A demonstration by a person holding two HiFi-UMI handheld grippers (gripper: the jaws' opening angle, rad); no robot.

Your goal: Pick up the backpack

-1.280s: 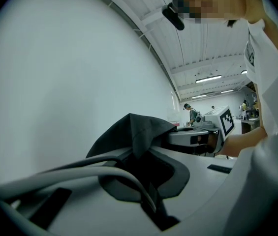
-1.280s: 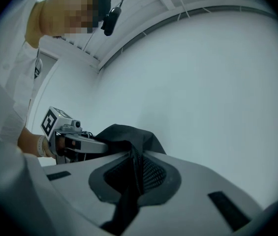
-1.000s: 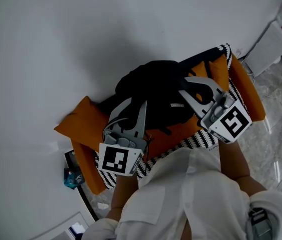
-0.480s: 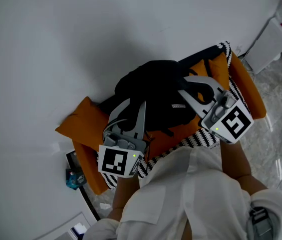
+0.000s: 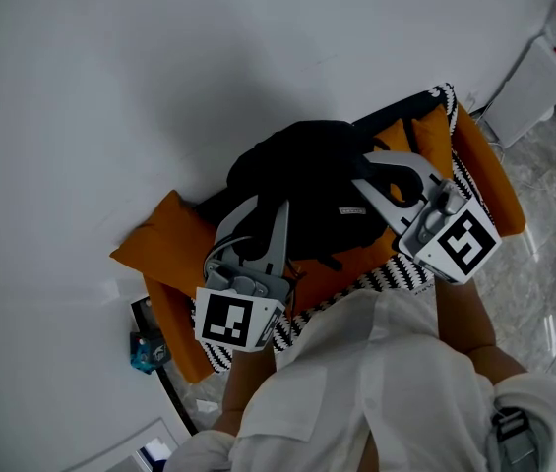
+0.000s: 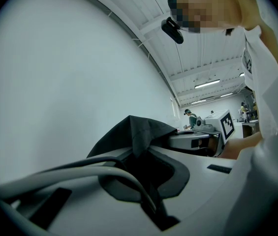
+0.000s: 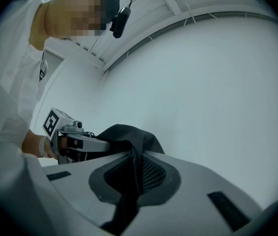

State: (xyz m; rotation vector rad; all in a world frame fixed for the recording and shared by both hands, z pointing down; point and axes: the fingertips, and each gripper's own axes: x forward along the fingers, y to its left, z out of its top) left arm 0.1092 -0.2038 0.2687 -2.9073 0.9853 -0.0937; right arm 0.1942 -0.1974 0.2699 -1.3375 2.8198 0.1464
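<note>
Clenched on black backpack (image 5: 302,180), centre frame, with left gripper (image 6: 141,149) and right gripper (image 7: 131,162) jaws. Grasp done; lift apparently remaining.

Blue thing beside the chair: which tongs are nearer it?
Left. The left tongs grip the backpack up-right of the blue thing; the right tongs grip the backpack's far side.

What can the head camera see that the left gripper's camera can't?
Only the head view shows the orange cushions, the striped edge and the floor. Only the left gripper view shows the ceiling lights and people far across the room. Both show the black backpack, the left gripper and the right gripper shut on its fabric, and the white wall.
</note>
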